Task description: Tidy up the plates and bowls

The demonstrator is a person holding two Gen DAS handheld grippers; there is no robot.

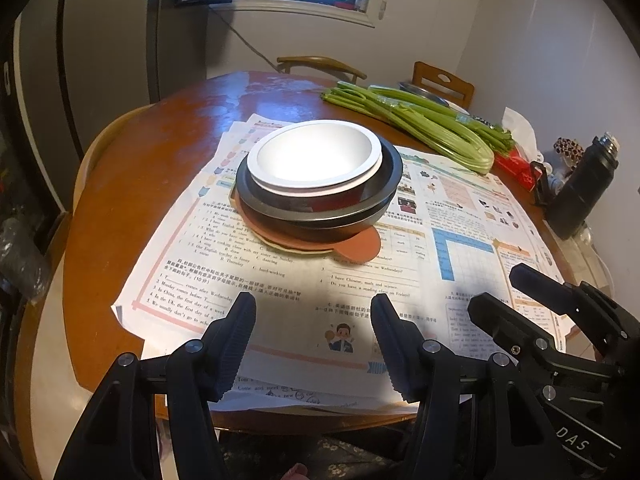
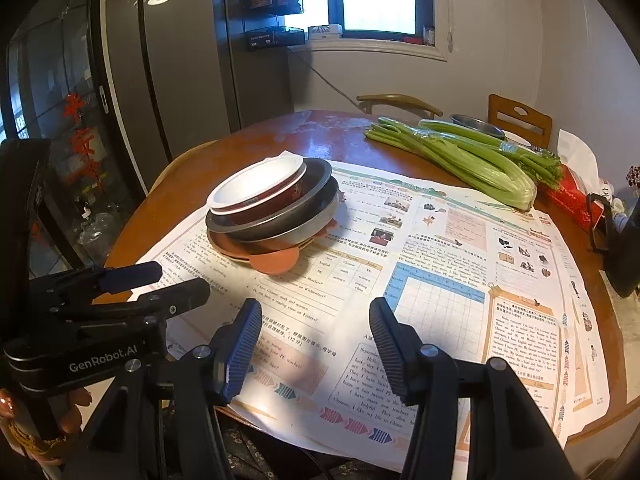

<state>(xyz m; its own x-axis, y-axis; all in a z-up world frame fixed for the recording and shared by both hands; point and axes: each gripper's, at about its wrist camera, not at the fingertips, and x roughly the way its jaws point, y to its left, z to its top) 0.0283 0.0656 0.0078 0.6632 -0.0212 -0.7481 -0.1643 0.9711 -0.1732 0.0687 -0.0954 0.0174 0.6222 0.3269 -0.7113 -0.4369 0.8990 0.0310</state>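
A stack of dishes stands on printed sheets on a round wooden table. On top is a white-lined red bowl (image 1: 316, 156) (image 2: 256, 190), nested in grey metal pans (image 1: 320, 208) (image 2: 280, 220), on an orange plate with a tab (image 1: 356, 246) (image 2: 276, 260). My left gripper (image 1: 314, 308) is open and empty, near the table's front edge, well short of the stack. My right gripper (image 2: 316, 312) is open and empty, right of the left one. Each gripper shows in the other's view: the right one (image 1: 520, 292), the left one (image 2: 172, 280).
Celery stalks (image 1: 420, 120) (image 2: 460, 156) lie at the back right. A dark flask (image 1: 580, 188), a red packet (image 2: 572, 200) and a metal bowl (image 2: 478, 124) sit at the right. Chairs (image 2: 520, 120) stand behind the table. Printed sheets (image 2: 440, 280) cover the near half.
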